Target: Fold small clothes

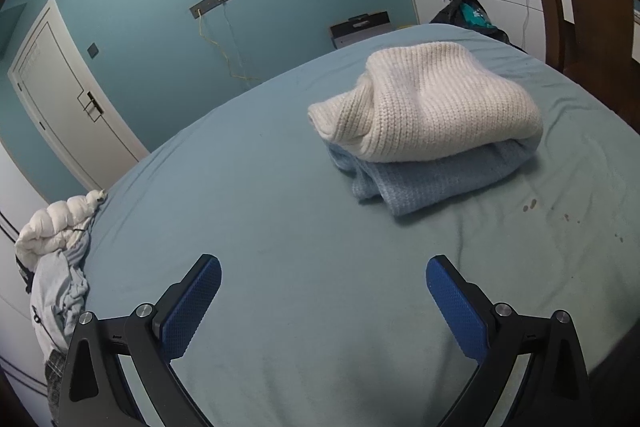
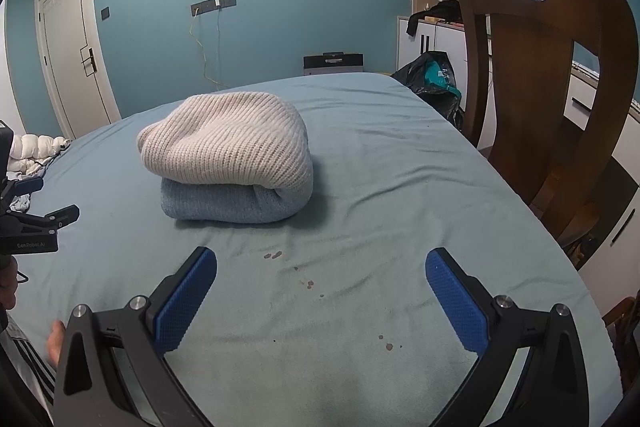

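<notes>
Cream ribbed knitwear point(image 1: 432, 103) lies folded on top of a folded pale-blue knit point(image 1: 420, 179), and you have the pair stacked toward the middle of the teal bed sheet point(image 1: 260, 167), well apart from both of your tools. Your left tongs point(image 1: 323, 291) hang spread wide over bare sheet with nothing between the blue pads, and your right tongs point(image 2: 321, 285) are likewise gaping and empty above a few small dark spots point(image 2: 308, 283) on the cloth. Off at the bed's left edge sits a heap of white and grey clothes point(image 1: 56, 259), while a wooden chair point(image 2: 560, 87) stands at the right side.
</notes>
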### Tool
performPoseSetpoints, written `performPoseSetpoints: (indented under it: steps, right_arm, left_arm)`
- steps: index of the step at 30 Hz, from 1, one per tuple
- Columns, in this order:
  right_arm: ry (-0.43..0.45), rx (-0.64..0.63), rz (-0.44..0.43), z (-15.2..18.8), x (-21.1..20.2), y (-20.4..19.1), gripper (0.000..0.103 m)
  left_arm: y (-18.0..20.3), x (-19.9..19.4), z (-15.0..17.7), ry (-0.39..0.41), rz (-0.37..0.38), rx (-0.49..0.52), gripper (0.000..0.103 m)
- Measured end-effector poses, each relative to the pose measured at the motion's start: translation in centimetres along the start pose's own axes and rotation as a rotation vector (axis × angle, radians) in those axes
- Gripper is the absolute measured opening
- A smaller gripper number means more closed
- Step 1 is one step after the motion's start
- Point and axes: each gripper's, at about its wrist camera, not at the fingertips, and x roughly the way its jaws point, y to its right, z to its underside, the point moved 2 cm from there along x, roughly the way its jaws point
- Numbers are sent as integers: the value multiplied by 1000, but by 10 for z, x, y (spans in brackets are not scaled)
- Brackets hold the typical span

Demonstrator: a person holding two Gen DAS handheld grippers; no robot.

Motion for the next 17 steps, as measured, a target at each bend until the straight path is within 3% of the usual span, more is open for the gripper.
performPoseSetpoints:
  steps: [17]
  right_arm:
    - [-9, 0, 3, 0, 3, -2, 102]
  left_arm:
    - [1, 0, 1, -12, 55, -24, 103]
